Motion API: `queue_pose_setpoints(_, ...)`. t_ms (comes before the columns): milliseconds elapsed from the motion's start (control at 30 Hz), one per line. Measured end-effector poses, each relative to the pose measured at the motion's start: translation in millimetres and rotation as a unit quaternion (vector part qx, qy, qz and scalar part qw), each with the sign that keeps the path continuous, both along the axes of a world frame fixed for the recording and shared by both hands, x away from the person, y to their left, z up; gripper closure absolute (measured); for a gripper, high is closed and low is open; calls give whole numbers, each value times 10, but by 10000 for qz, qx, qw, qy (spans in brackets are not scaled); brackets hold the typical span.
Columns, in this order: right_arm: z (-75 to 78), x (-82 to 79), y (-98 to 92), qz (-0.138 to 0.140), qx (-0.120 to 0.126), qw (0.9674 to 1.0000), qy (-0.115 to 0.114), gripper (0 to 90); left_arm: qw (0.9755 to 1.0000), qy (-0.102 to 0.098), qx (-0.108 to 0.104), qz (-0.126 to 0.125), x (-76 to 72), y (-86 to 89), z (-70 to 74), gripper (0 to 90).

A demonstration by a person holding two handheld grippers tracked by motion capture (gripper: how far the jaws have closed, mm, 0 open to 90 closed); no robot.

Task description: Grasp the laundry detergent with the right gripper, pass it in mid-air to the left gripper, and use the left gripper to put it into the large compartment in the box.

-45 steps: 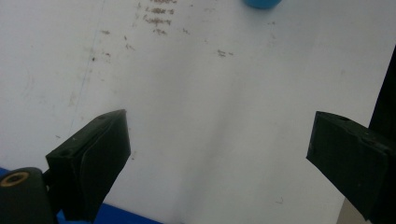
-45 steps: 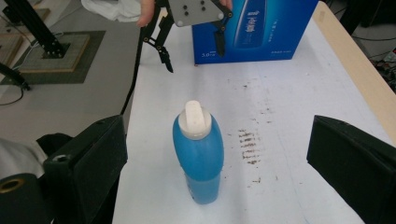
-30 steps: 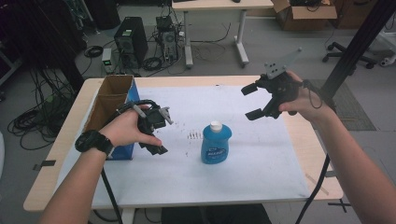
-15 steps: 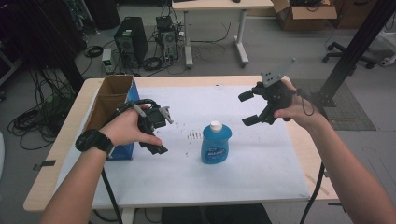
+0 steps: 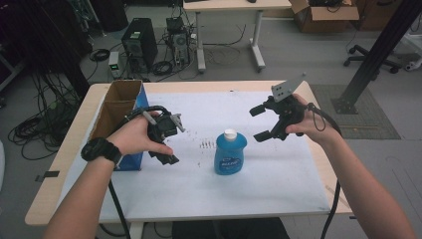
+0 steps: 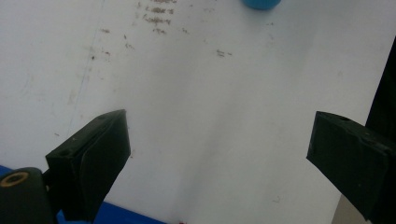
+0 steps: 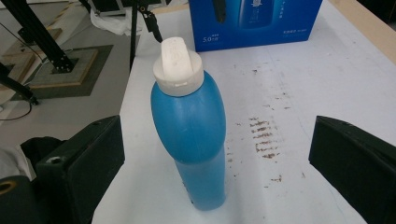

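Blue plastic bottle (image 5: 230, 153) with a white flip-top cap (image 7: 177, 62), standing upright near the middle of the white sheet (image 5: 278, 184) that covers the table (image 5: 45, 199), well apart from the open cardboard box with a blue printed side (image 5: 119, 117) at the table's left edge. The bottle appears to be a rigid, smooth-walled container, probably of moderate weight if filled; how full it is cannot be told. Its glossy, rounded shoulders would likely slip under a pinch, and the cap is too narrow and tapered for a secure hold, so the flatter mid-body below the shoulder, about where the label sits in the high view, seems the better place to grasp, with the jaws set across the narrow faces. The tall, slim form could tip if pushed near the top. Right gripper (image 5: 263, 122): jaws spread wide, holding nothing and touching nothing, poised above the sheet just to the right of the bottle; in the right gripper view the bottle stands between the two jaws but farther off, clear of both. Left gripper (image 5: 171, 142): jaws likewise spread wide and empty, held over bare sheet beside the box, near but apart from the bottle, whose base shows at the top of the left gripper view.
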State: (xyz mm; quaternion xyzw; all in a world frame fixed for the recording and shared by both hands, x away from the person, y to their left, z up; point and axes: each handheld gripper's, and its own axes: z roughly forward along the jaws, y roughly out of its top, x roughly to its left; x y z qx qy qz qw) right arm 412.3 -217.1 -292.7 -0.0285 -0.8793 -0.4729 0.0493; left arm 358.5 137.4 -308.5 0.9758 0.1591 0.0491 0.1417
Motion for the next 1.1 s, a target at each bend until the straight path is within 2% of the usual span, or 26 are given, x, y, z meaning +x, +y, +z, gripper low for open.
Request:
queue_pose_setpoints(700,-444,-15,207,193,112,9995,206,36,10000,21,-5,-15,1,-12,-10,64)
queue_pose_setpoints(1100,-611,-44,333,273,249,9989,299,44,10000,40,-7,-25,2,-2,-29,64)
